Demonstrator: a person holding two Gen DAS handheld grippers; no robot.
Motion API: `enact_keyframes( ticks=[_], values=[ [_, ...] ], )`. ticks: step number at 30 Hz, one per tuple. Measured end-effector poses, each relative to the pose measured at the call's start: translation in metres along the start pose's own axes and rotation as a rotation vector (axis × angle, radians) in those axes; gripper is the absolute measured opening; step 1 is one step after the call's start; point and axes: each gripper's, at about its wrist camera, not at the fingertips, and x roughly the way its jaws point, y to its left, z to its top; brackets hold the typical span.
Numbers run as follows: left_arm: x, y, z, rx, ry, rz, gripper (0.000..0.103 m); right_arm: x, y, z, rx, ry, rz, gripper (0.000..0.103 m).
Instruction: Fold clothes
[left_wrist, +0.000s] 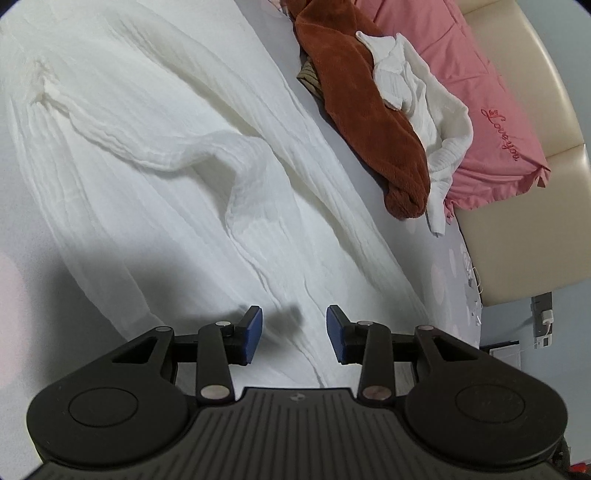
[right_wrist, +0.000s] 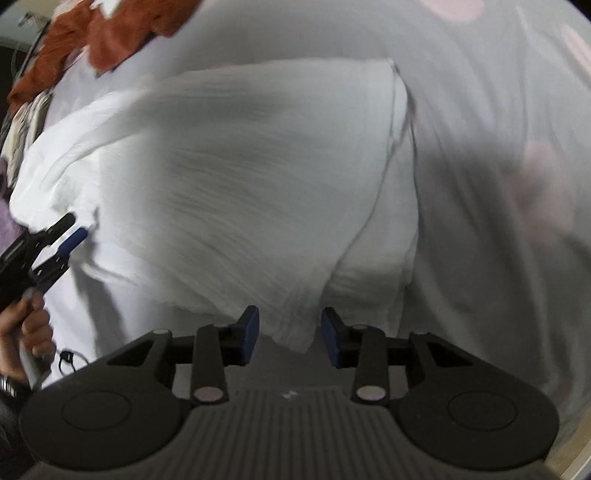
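White crinkled garment (left_wrist: 166, 155) spread across bed, long axis upper left to lower right. Left gripper (left_wrist: 294, 332) spread over its lower hem; right gripper (right_wrist: 290, 334) spread, corner between pads.

The pink pillow (left_wrist: 491, 122) bears red embroidered script reading "Love you". Nothing else in either view is legible.
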Motion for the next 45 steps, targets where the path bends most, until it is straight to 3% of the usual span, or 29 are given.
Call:
enact_keyframes(
  ticks=[3, 4, 5, 11, 18, 23, 27, 31, 37, 45],
  values=[
    [-0.001, 0.001, -0.001, -0.001, -0.004, 0.011, 0.035, 0.007, 0.005, 0.001, -0.039, -0.008, -0.007, 0.039],
    [-0.002, 0.002, -0.001, -0.003, -0.005, 0.015, 0.035, 0.007, 0.008, 0.0, -0.069, -0.002, -0.01, 0.031],
    [-0.003, 0.003, -0.001, -0.008, -0.007, 0.017, 0.035, 0.006, 0.007, -0.002, -0.076, 0.009, 0.002, 0.004],
    [-0.009, 0.008, -0.001, -0.02, -0.02, 0.018, 0.039, -0.021, 0.0, -0.003, -0.053, 0.061, 0.097, 0.003],
    [-0.008, 0.011, -0.002, -0.015, -0.025, 0.015, 0.043, -0.075, -0.005, 0.023, -0.097, 0.069, 0.258, 0.003],
    [-0.012, 0.014, 0.007, -0.038, -0.071, 0.011, 0.044, -0.097, -0.022, 0.022, -0.147, 0.13, 0.168, 0.002],
    [-0.013, 0.017, 0.014, -0.053, -0.111, 0.038, 0.046, -0.103, -0.032, 0.02, -0.145, 0.155, 0.161, 0.002],
    [-0.012, 0.019, 0.013, -0.078, -0.101, 0.089, 0.045, -0.109, -0.028, 0.025, -0.16, 0.146, 0.186, 0.002],
    [-0.02, 0.014, -0.001, -0.056, -0.14, 0.087, 0.046, -0.131, -0.026, 0.03, -0.11, 0.099, 0.264, 0.002],
    [-0.019, 0.028, -0.001, -0.148, -0.178, 0.038, 0.046, -0.176, -0.024, 0.043, -0.017, 0.047, 0.387, 0.002]
  ],
)
